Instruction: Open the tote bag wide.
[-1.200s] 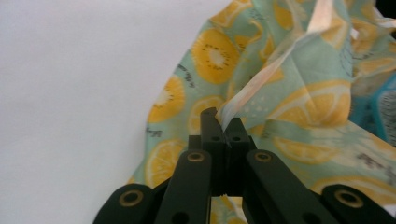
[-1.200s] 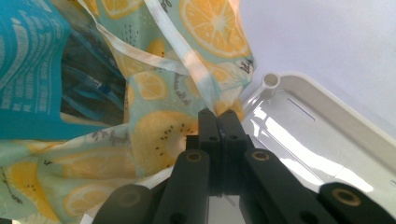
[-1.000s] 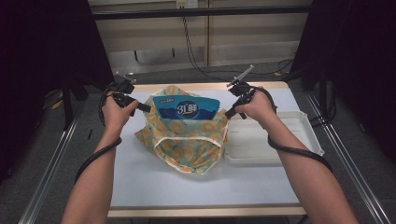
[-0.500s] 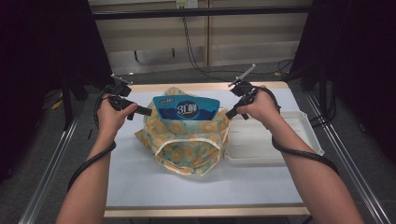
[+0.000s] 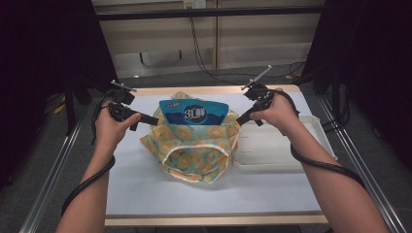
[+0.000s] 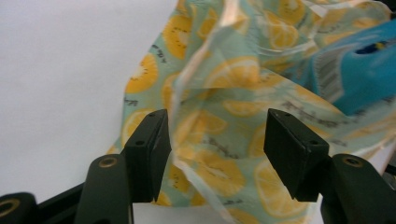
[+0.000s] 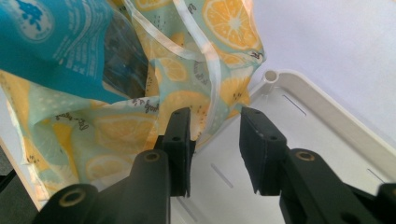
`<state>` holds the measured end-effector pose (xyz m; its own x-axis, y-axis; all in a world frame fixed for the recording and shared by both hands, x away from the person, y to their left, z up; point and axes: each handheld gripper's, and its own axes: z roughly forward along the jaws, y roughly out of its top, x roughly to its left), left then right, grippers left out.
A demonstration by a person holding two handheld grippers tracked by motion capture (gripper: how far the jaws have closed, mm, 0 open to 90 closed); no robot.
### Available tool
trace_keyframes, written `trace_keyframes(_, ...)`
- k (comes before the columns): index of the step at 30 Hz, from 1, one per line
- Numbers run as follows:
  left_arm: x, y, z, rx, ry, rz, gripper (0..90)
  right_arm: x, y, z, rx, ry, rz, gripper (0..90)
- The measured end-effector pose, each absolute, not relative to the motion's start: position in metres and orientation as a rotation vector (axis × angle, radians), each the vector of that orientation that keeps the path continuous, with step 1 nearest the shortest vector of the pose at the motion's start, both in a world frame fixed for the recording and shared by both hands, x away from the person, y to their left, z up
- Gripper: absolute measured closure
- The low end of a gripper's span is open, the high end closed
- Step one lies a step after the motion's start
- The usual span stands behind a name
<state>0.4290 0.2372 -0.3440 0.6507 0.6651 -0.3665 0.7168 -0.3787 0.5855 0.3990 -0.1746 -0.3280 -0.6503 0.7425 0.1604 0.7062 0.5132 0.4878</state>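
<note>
A lemon-print fabric bag [image 5: 194, 145] sits mid-table with a blue packet [image 5: 193, 112] standing in its mouth. My left gripper [image 5: 153, 120] points at the bag's left rim, my right gripper [image 5: 241, 118] at its right rim. In the left gripper view the jaws [image 6: 217, 119] stand apart around a loose fold of the bag [image 6: 224, 74], the pads not pressing it; the packet [image 6: 359, 70] lies beyond. In the right gripper view the jaws [image 7: 215, 114] are apart beside the bag's trim [image 7: 212, 70], over the tray [image 7: 327, 121]. Both pairs of jaws have just been opening.
A white tray [image 5: 291, 155] lies right of the bag, touching its side. Bare white tabletop [image 5: 145, 194] spreads in front and to the left. Cables trail from both grippers along the forearms. Dark frames and a rail edge the table.
The left hand has drawn back a little to the left of the bag's rim. The right hand has shifted only slightly. Bag and packet stay in place.
</note>
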Motion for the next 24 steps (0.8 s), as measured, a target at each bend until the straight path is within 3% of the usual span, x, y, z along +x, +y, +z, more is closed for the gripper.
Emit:
trace_keyframes(14,0.401,0.225,-0.344,2.145,0.966,-0.088,32.3,0.395,-0.173,-0.335,1.285,2.690,0.821,62.8)
trace_keyframes(24,0.402,0.206,-0.351,2.157,0.867,-0.086,46.4,0.397,-0.171,-0.336,1.289,2.694,0.821,62.7)
